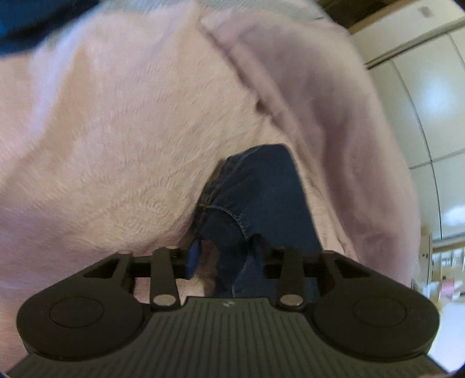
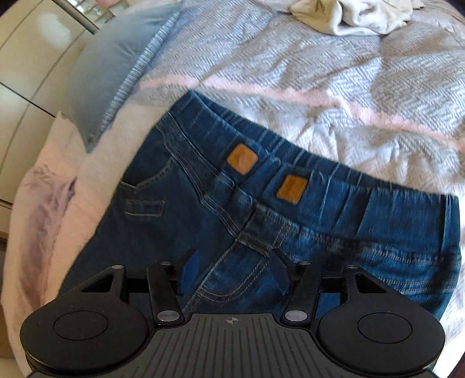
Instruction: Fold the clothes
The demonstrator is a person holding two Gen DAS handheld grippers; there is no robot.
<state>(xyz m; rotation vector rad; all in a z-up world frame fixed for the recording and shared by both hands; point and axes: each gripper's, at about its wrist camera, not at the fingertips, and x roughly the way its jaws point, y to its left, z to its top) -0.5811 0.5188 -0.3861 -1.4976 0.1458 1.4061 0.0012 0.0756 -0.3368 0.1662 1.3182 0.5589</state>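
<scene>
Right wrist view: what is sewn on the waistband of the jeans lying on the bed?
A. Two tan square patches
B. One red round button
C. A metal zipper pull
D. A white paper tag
A: two tan square patches sit side by side on the elastic waistband of the jeans, just above the open right gripper.

No legible text anywhere

Jeans [image 2: 261, 221]: dark blue denim, lighter stitching, two tan-orange square patches [image 2: 242, 159] at waistband. Fleece blanket [image 1: 122, 122]: pale pink. Bedspread [image 2: 334, 72]: grey-white herringbone, pink stripes. Pillow [image 2: 110, 78]: light blue. Crumpled garment [image 2: 354, 14]: cream.
</scene>
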